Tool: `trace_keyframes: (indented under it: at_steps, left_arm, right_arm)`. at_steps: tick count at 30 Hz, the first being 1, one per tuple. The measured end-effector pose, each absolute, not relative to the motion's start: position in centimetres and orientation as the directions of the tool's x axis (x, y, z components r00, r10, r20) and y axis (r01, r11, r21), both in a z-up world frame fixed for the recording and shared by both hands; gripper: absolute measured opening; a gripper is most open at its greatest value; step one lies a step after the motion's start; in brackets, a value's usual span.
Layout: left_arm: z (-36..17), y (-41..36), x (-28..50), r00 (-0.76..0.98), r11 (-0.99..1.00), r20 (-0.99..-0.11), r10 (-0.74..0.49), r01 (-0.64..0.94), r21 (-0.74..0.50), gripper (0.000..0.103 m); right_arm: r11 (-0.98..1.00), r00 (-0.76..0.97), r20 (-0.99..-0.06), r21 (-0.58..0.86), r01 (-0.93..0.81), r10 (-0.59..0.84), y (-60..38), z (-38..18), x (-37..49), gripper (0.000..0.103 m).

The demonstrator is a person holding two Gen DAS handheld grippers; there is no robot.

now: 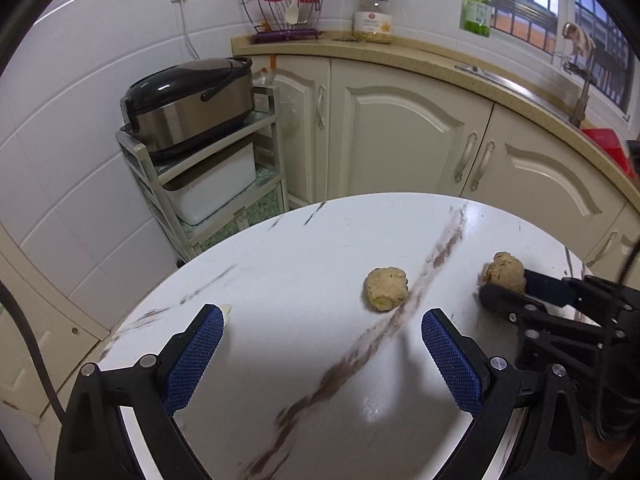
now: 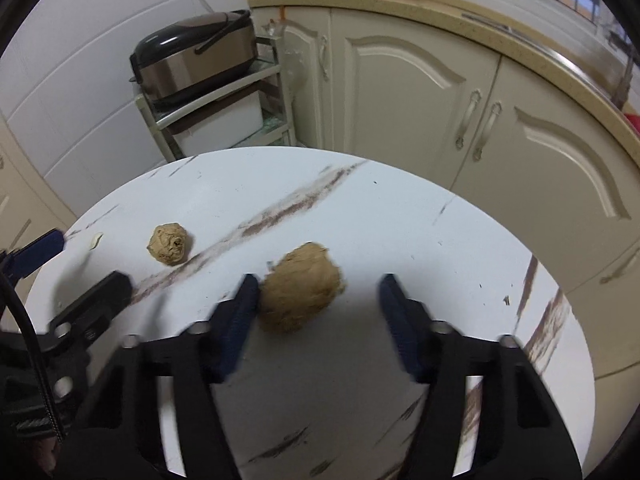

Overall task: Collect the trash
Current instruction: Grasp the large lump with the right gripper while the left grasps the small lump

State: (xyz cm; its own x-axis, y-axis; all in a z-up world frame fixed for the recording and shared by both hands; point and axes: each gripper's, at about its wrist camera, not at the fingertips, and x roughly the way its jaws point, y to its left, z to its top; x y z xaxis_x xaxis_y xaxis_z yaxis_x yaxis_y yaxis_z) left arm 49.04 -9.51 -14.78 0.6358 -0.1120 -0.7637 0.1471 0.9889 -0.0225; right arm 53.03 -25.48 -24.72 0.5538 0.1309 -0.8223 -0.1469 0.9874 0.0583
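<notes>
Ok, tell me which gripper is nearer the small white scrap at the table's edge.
Left. The left gripper has one finger right beside the white scrap. The right gripper is across the table, straddling a brown paper ball, beyond the other ball.

We see both views evenly lit by soft indoor light, with daylight at the window (image 1: pixel 560 12) beyond the table (image 1: pixel 304 264). Pale glare sits on the tabletop near us, and faint shadows fall under the fingers (image 1: pixel 196 356). Cabinet lines around the table bow heavily toward the dark corners. The right view is smeared, especially at its fingers (image 2: pixel 236 320).
</notes>
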Motion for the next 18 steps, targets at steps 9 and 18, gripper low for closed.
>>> trace_keyframes:
  at_steps: [9,18]
  left_arm:
    - [-18.0,-12.4,52.7,0.591,0.981,-0.799,-0.116,0.192,0.000,0.083]
    - [-18.4,-12.4,52.9,0.584,0.972,-0.784,-0.208,0.214,-0.098,0.021]
  right_arm:
    - [0.980,0.558,-0.807,0.128,-0.155,0.194,-27.8,-24.0,52.0,0.029]
    - [0.975,0.573,-0.790,0.168,-0.144,0.221,-29.5,-22.8,50.4,0.029]
